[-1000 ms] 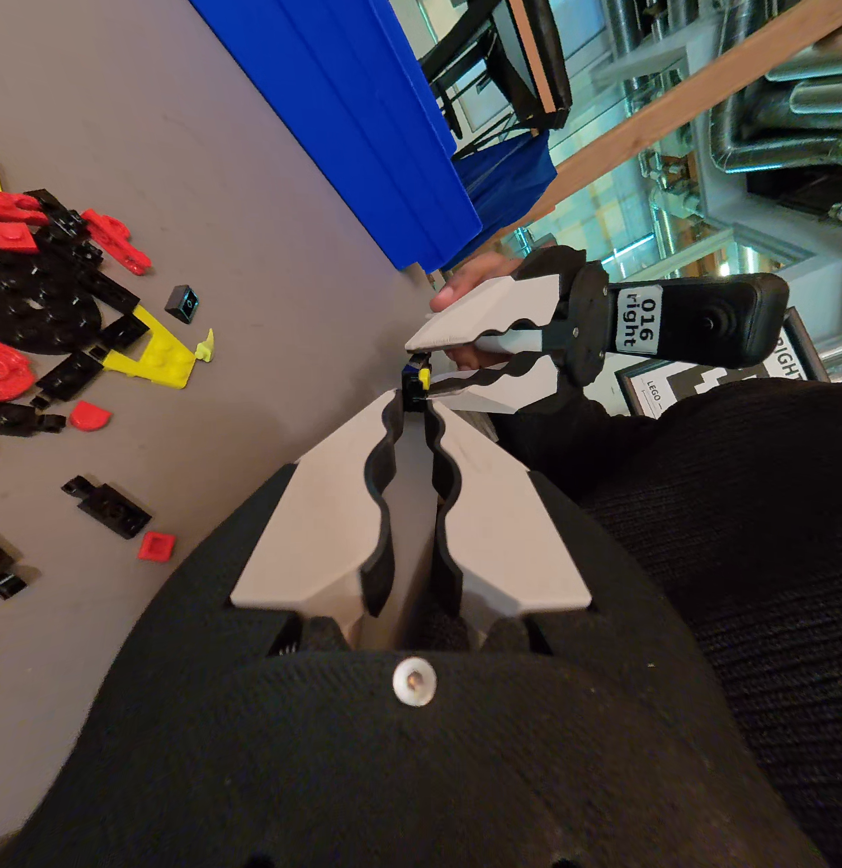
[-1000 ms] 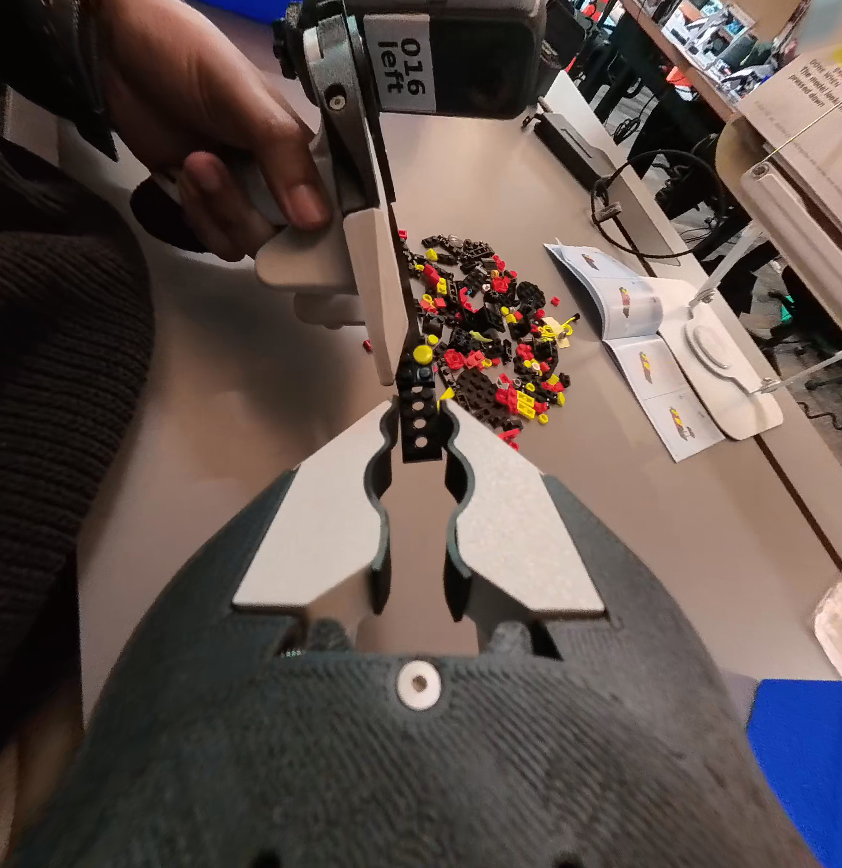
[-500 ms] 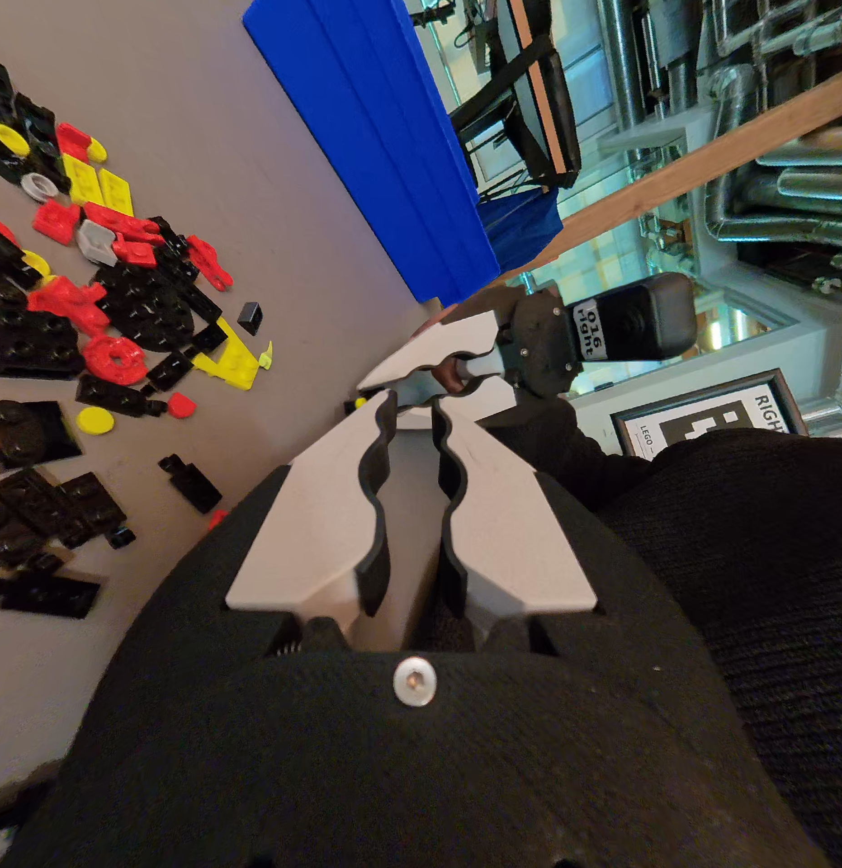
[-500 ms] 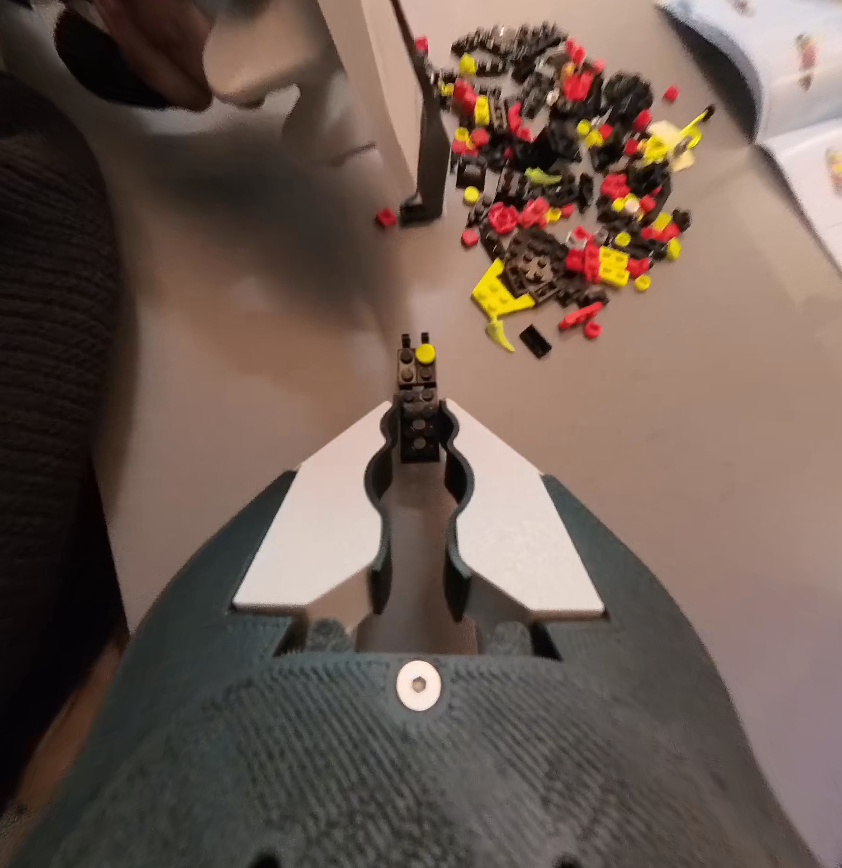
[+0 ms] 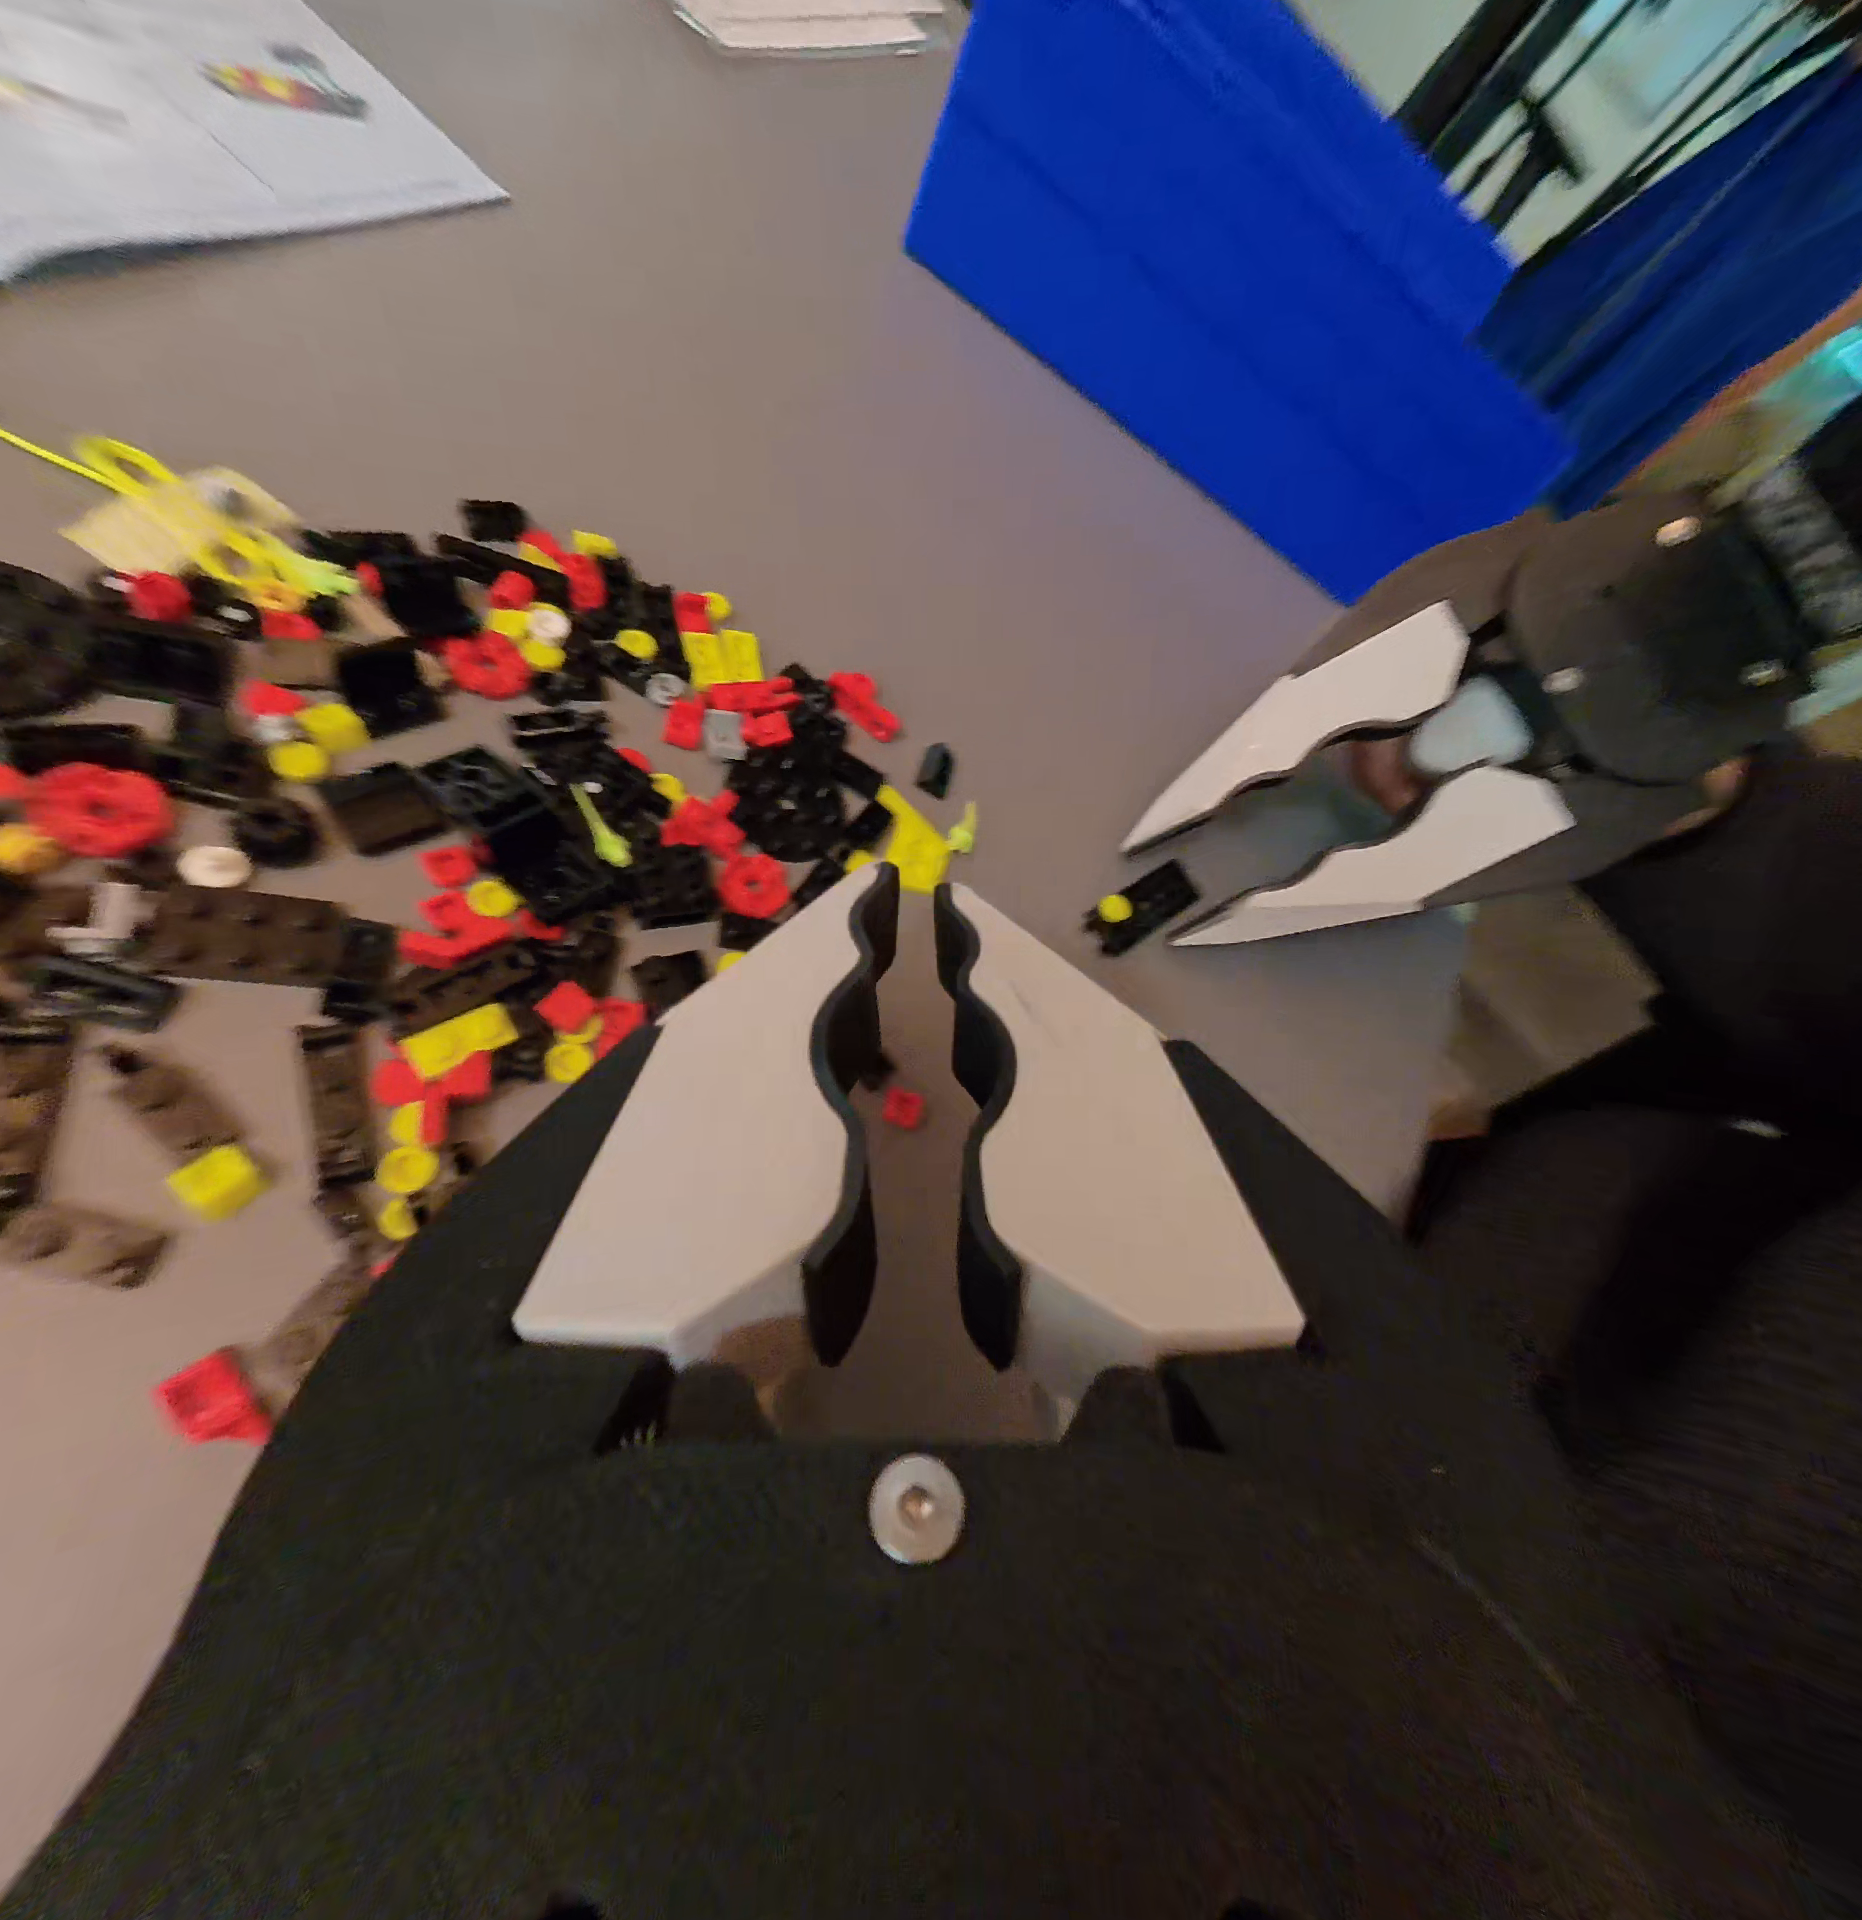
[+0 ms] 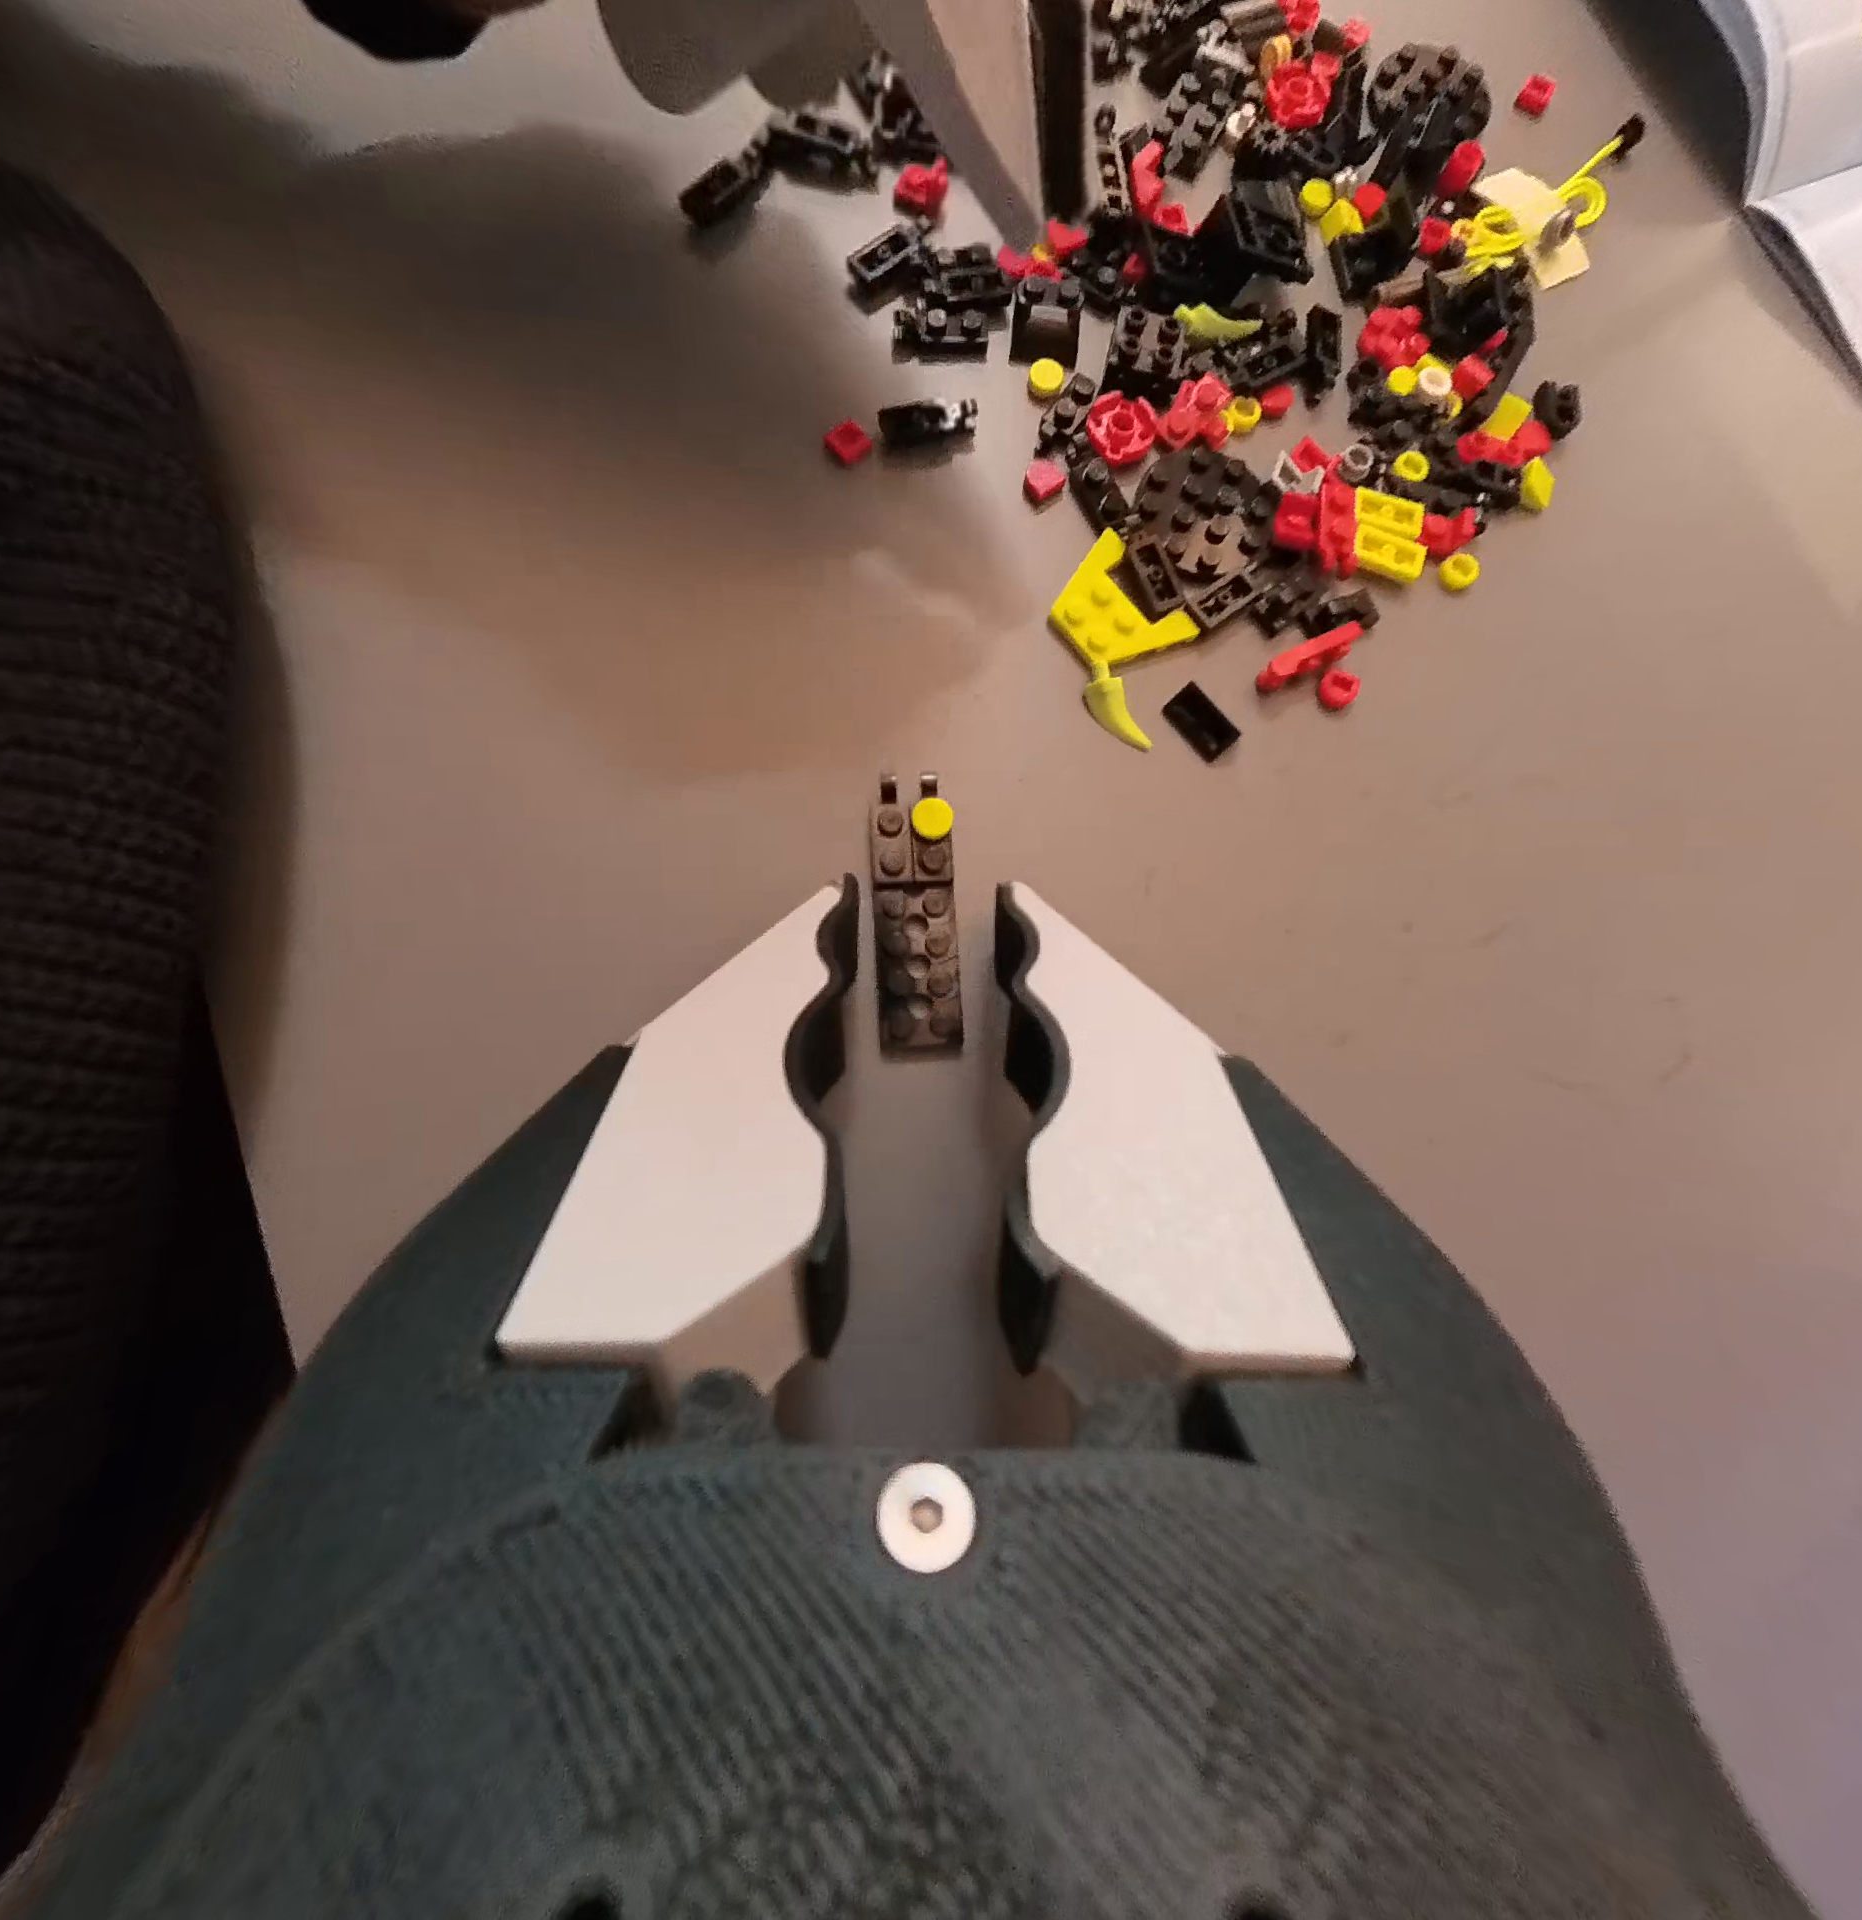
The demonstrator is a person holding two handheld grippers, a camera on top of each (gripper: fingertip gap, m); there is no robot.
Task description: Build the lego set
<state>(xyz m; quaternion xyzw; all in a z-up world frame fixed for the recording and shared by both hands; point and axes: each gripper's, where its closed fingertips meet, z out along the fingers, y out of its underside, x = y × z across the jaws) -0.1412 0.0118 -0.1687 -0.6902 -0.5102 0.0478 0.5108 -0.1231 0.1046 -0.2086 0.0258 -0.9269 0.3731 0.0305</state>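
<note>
The black assembly [image 6: 914,935], a narrow studded strip with a yellow round stud [image 6: 931,818] near its far end, lies flat on the grey bench [image 6: 615,644]. Its near half sits between the fingers of the right tool [image 6: 919,896]. Those fingers are spread, with a clear gap on each side of the strip, so the tool is released and grips nothing. In the left wrist view the same assembly [image 5: 1140,906] lies on the bench just at the tips of the right tool [image 5: 1150,896], which is tilted down toward it. The left tool [image 5: 914,878] hangs over the near edge of the pile [image 5: 511,790]. Its tips are close together with a thin slit between them, nothing is held, and whether they are fully clenched I cannot tell. A small red tile [image 5: 904,1109] shows on the bench through the gap between its fingers. The pile [image 6: 1270,364] of loose black, red and yellow pieces spreads beyond the assembly, to the right in the right wrist view. A yellow wedge plate [image 6: 1109,613], a lime claw [image 6: 1114,717] and a small black piece [image 6: 1200,721] lie on its near fringe. Farther off, an open booklet [image 5: 179,125] lies on the bench beyond the pile. A blue bin [image 5: 1218,260] stands beyond the right tool. A dark knitted sleeve [image 6: 85,727] fills the left edge of the right wrist view.
</note>
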